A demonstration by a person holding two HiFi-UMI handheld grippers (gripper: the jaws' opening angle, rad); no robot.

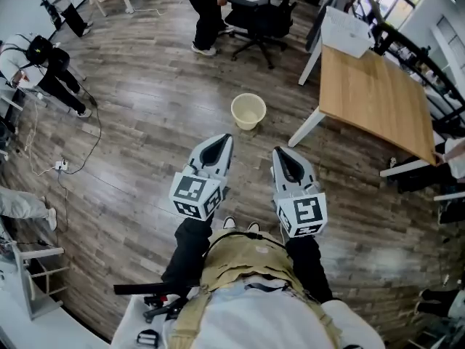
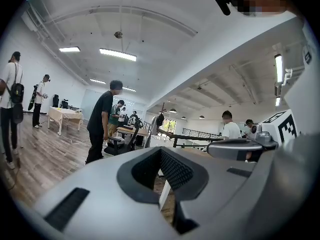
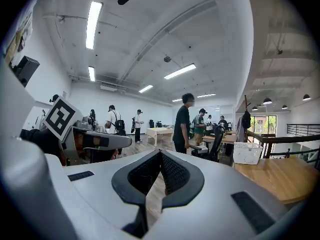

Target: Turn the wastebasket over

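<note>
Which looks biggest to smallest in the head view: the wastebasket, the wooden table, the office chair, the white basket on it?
Largest first:
wooden table
office chair
white basket
wastebasket
The last two look close and sit at different distances, so their order is unsure.

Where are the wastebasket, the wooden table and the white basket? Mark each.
wastebasket (image 1: 248, 124), head view, its near outer wall.
wooden table (image 1: 370, 97), head view, bare top.
white basket (image 3: 248, 155), right gripper view, its side wall.
</note>
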